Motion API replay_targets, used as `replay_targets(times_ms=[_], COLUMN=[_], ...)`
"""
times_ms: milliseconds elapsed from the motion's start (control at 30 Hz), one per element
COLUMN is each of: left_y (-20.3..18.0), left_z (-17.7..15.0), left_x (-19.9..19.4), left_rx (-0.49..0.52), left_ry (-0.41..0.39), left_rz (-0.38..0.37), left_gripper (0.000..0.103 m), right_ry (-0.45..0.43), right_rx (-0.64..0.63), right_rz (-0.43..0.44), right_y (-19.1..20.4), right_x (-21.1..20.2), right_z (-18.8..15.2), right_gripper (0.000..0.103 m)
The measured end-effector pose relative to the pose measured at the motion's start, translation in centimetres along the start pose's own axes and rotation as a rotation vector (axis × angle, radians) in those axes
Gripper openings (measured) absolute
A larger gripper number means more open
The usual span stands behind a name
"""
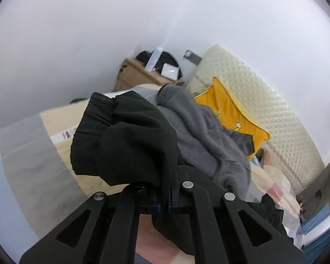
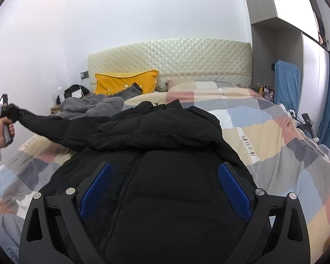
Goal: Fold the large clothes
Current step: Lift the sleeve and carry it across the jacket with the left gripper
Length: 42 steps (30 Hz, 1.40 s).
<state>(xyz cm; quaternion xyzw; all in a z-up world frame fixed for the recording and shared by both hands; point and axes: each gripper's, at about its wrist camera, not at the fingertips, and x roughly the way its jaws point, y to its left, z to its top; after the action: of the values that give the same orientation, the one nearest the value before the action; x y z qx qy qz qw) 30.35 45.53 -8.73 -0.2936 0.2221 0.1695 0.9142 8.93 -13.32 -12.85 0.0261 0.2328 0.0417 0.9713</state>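
Left wrist: our left gripper (image 1: 164,206) tilts upward, jaws clamped on the jacket's (image 1: 129,140) black sleeve. Right wrist: our right gripper (image 2: 165,189) hovers level, jaws wide and empty, over the jacket (image 2: 165,154) spread on the bed (image 2: 275,136), sleeve stretched left.

A black padded jacket (image 2: 165,136) is lying on a checked quilt (image 2: 275,132) of beige, pink, grey and blue, beside a yellow pillow (image 2: 121,81).
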Motion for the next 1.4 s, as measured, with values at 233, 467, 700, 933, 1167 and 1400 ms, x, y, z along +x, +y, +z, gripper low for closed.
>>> replay_targets(times_ms=[233, 467, 700, 933, 1167, 1400], left_y=[-8.0, -13.8, -20.1, -26.6, -32.5, -37.9], left_z=[1.5, 1.8, 0.5, -1.7, -3.4, -8.1], left_x=[-5.0, -8.9, -11.2, -12.6, -13.2, -11.7], left_rx=[0.116, 0.115, 0.226, 0.317, 0.364, 0.478], left_ry=[-0.063, -0.097, -0.068, -0.047, -0.043, -0.002], left_rz=[-0.073, -0.160, -0.184, -0.245, -0.290, -0.342], left_gripper=[0.003, 0.003, 0.003, 0.003, 0.003, 0.003], right_ry=[-0.037, -0.104, -0.100, -0.123, -0.173, -0.168], right_rx=[0.000, -0.069, -0.062, -0.008, 0.062, 0.109], right_rz=[0.054, 0.093, 0.098, 0.113, 0.075, 0.007], right_y=[-1.3, -2.1, -6.4, -9.5, -11.9, -13.5], right_x=[-1.0, -1.8, 1.2, -0.5, -2.0, -1.8], right_z=[3.4, 7.6, 4.7, 4.0, 4.3, 4.1], right_gripper=[0.099, 0.103, 0.103, 0.103, 0.103, 0.103])
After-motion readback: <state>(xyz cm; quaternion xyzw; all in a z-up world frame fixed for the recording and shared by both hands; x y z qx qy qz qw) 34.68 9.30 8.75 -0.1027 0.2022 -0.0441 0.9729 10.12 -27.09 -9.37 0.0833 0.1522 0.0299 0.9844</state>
